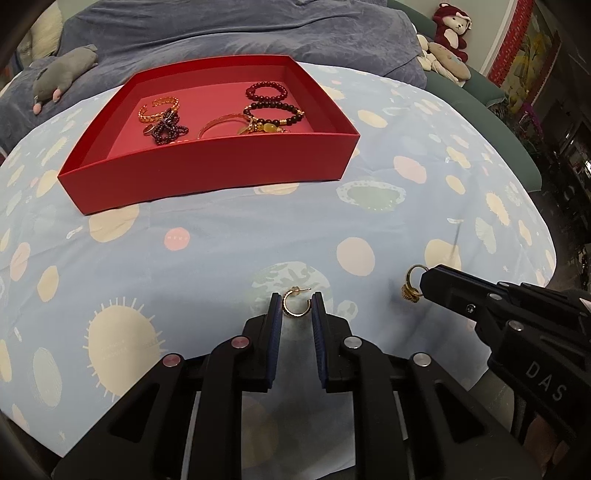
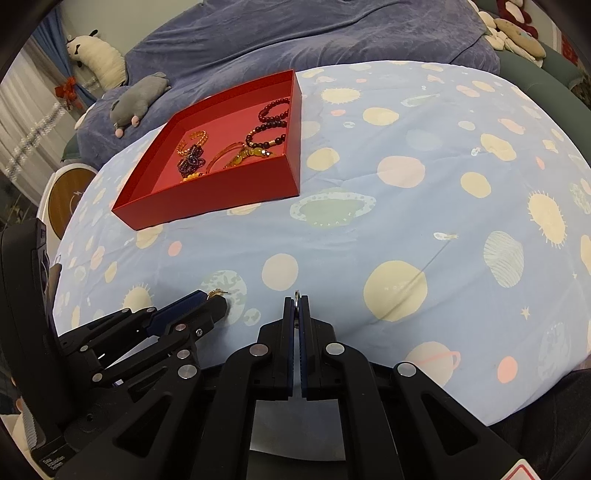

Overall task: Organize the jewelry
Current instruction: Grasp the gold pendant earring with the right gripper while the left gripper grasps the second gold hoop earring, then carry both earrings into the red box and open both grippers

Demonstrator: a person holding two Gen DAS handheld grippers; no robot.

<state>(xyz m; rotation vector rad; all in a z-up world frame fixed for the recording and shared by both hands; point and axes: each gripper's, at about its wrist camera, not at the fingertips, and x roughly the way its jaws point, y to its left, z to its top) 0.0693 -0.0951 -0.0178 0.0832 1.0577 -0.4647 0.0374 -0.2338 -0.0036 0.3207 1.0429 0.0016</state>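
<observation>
On a bed spread with a pale blue planet-print sheet [image 1: 207,258], the left tongs [image 1: 296,300] stand narrowed around a gold hoop earring [image 1: 293,304] lying on the sheet near the bed's front edge; the blue pads flank the hoop on either side, and whether they press on it cannot be told. Just to the side, the right tongs [image 2: 296,301] are clamped on a gold ring-shaped earring [image 1: 412,284], which sticks out past their tips, clear of the sheet. Farther back, toward the middle of the bed, an open red box [image 1: 207,177] rests on the sheet, holding dark beaded bracelets [image 1: 271,101], a gold chain cuff [image 1: 157,107], a thin gold bangle [image 1: 221,123] and a knot of purple beads [image 1: 168,127]. A grey plush toy [image 1: 61,79] lies on the blue blanket [image 1: 240,29] behind the box, toward the bed's far left.
</observation>
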